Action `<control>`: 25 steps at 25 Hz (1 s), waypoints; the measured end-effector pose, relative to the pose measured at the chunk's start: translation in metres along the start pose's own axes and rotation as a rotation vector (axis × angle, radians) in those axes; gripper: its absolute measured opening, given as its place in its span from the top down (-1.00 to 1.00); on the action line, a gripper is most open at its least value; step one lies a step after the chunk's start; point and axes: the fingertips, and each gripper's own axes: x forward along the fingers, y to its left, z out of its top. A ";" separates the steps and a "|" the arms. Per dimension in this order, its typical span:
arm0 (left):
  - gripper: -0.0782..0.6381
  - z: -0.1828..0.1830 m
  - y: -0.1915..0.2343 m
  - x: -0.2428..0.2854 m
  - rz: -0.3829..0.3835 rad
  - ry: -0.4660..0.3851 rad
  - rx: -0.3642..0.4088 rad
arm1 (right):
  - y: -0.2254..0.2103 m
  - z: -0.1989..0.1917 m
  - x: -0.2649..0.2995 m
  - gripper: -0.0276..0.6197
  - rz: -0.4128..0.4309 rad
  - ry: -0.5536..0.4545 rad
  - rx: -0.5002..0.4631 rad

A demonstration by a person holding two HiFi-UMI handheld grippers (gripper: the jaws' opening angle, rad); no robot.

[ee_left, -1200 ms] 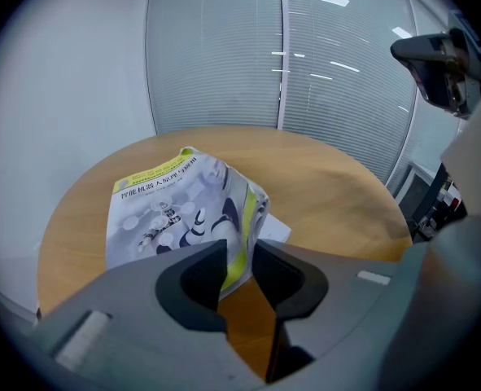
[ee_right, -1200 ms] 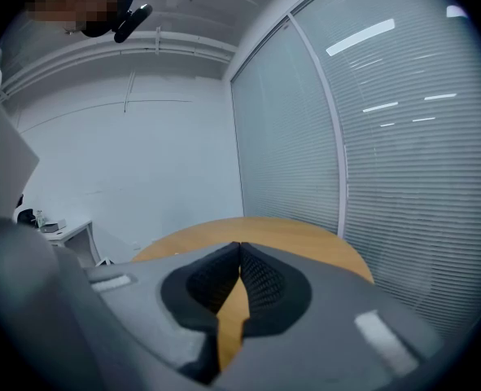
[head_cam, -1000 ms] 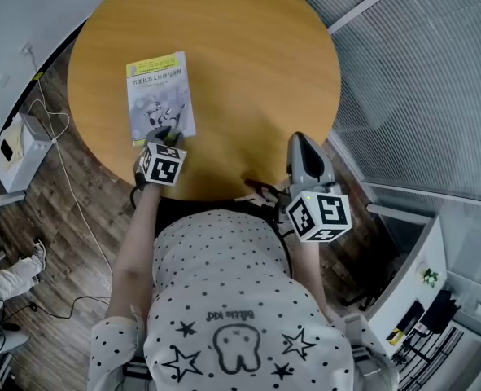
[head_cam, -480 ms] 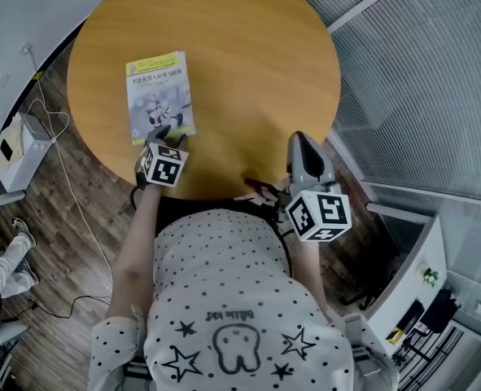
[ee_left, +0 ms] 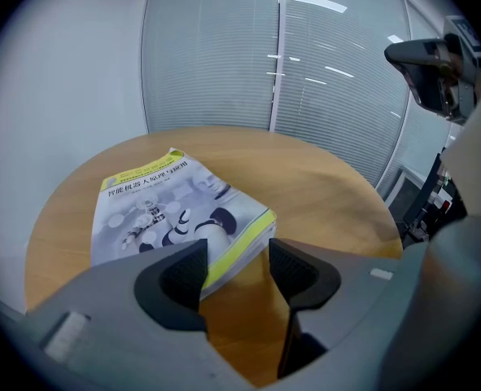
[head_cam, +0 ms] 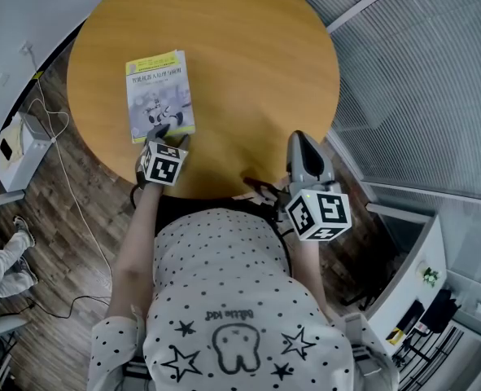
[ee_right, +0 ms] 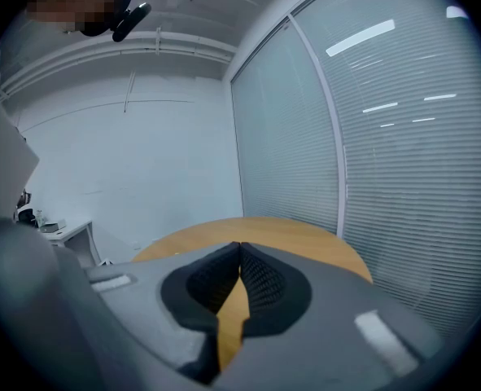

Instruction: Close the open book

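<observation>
The book point(head_cam: 160, 96) lies closed, cover up, on the left part of the round wooden table point(head_cam: 248, 63). My left gripper point(head_cam: 168, 136) is at the book's near corner, and its jaws have just been opening. In the left gripper view the book point(ee_left: 175, 210) has its yellow-edged corner reaching just in front of the left jaw of that gripper point(ee_left: 236, 255), and neither pad presses on it. My right gripper point(head_cam: 303, 141) hovers shut at the table's near right edge. Nothing sits between the closed pads of this gripper point(ee_right: 239, 247).
A white box point(head_cam: 16, 149) with cables stands on the wooden floor left of the table. A person's legs point(head_cam: 4, 267) show at the lower left. Glass walls with blinds point(head_cam: 419, 72) run along the right, and a cabinet point(head_cam: 419, 283) is at the lower right.
The left gripper's jaws have spread apart at the book's near corner. The book and the right gripper have not moved. The legs on the floor at lower left shifted.
</observation>
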 end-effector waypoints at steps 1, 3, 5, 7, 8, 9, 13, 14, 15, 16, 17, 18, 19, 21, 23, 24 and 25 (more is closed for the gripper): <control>0.12 0.000 0.000 -0.001 0.002 -0.003 -0.002 | 0.000 0.000 -0.001 0.90 0.001 -0.001 -0.001; 0.12 0.001 -0.001 -0.002 0.004 -0.008 -0.003 | 0.000 0.001 -0.003 0.90 0.000 -0.003 -0.002; 0.12 0.001 -0.002 -0.002 0.003 -0.006 -0.010 | -0.001 0.001 -0.005 0.90 -0.002 -0.003 -0.002; 0.12 0.003 -0.001 -0.002 0.005 -0.014 -0.026 | -0.002 0.001 -0.005 0.90 -0.003 -0.001 -0.001; 0.12 0.004 0.000 -0.002 0.008 -0.021 -0.035 | -0.003 0.001 -0.005 0.90 -0.003 0.000 0.000; 0.11 0.005 0.000 -0.002 0.009 -0.025 -0.044 | -0.002 0.001 -0.005 0.90 -0.003 0.000 0.001; 0.11 0.005 0.002 -0.001 0.009 -0.017 -0.056 | -0.002 0.001 -0.004 0.90 -0.002 -0.002 0.002; 0.11 0.005 0.002 -0.001 0.009 -0.017 -0.058 | -0.002 0.001 -0.003 0.90 -0.002 -0.002 0.003; 0.11 0.005 0.002 -0.002 0.009 -0.018 -0.062 | -0.002 0.000 -0.004 0.90 -0.002 -0.002 0.002; 0.11 0.004 0.002 -0.003 0.010 -0.018 -0.067 | -0.002 0.000 -0.005 0.90 -0.003 -0.003 0.002; 0.11 0.004 0.003 -0.004 0.011 -0.019 -0.072 | -0.002 0.000 -0.006 0.90 -0.003 -0.004 0.001; 0.11 0.004 0.004 -0.005 0.013 -0.021 -0.076 | -0.001 0.000 -0.006 0.90 -0.003 -0.006 0.001; 0.11 0.004 0.005 -0.006 0.016 -0.025 -0.079 | -0.001 0.001 -0.006 0.90 -0.003 -0.007 0.001; 0.11 0.004 0.009 -0.010 0.020 -0.035 -0.083 | 0.001 0.001 -0.005 0.90 -0.003 -0.009 0.001; 0.11 0.006 0.011 -0.017 0.020 -0.047 -0.088 | 0.003 0.001 -0.004 0.90 -0.001 -0.009 0.000; 0.12 0.008 0.012 -0.021 0.022 -0.059 -0.091 | 0.005 0.001 -0.004 0.90 0.001 -0.010 0.000; 0.14 0.011 0.013 -0.025 0.026 -0.072 -0.095 | 0.006 0.002 -0.003 0.90 0.004 -0.011 -0.001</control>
